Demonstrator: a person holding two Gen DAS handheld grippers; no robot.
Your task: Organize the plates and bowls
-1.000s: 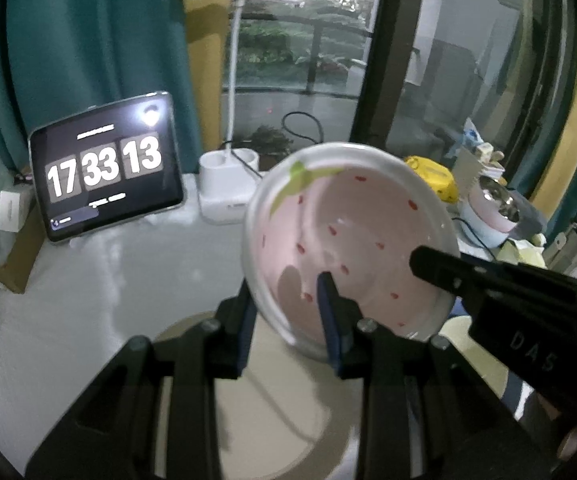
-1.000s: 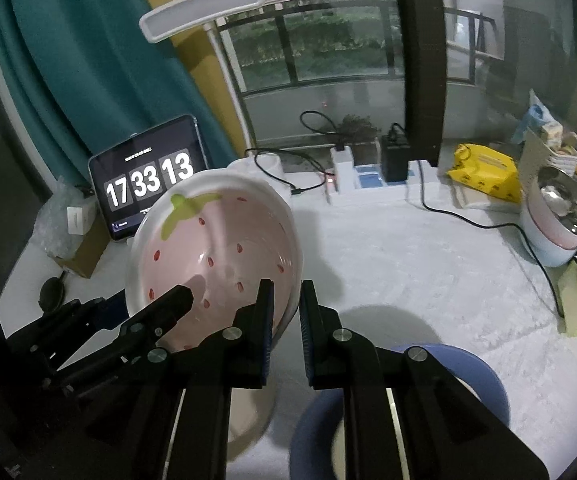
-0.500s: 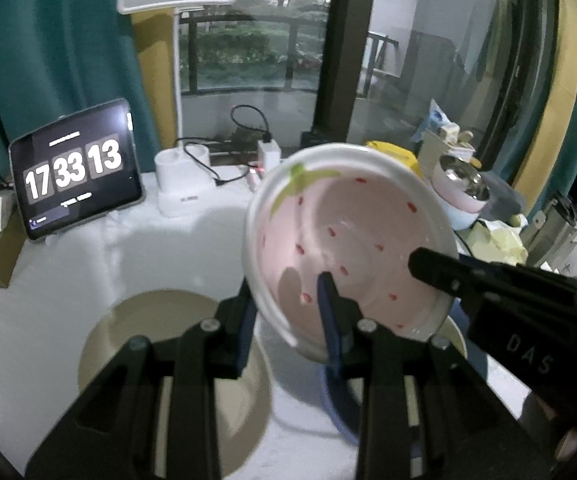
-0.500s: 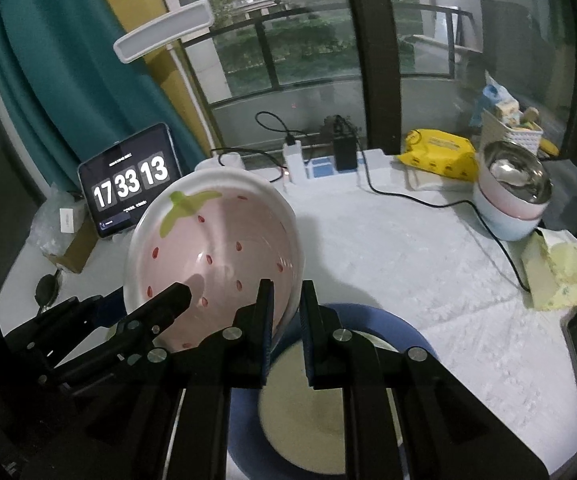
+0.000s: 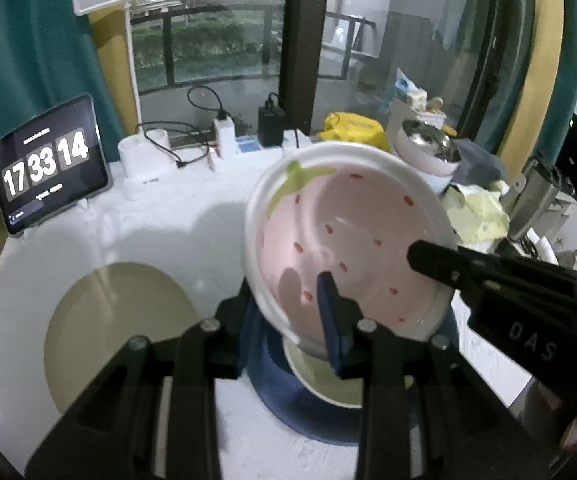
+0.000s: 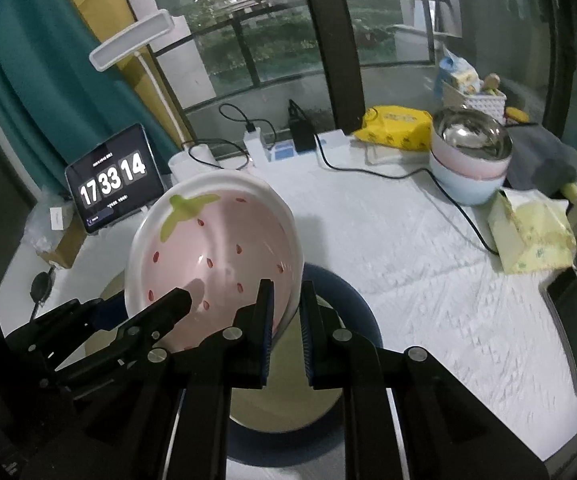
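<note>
left wrist view: beige round plate [image 5: 116,336] on white table [image 5: 176,236], unseen from right | pink strawberry-painted ceramic bowl [image 5: 348,248] tilted above blue plate [image 6: 344,292] | left gripper [image 5: 288,300], right gripper [image 6: 286,312] each clamp its rim

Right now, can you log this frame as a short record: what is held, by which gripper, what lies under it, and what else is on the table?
held item: strawberry bowl, tilted, lifted off the table
left gripper: shut on the bowl's rim
right gripper: shut on the rim's other side
below the bowl: blue plate with a cream dish on it
beside: beige plate
background: clock tablet
</note>
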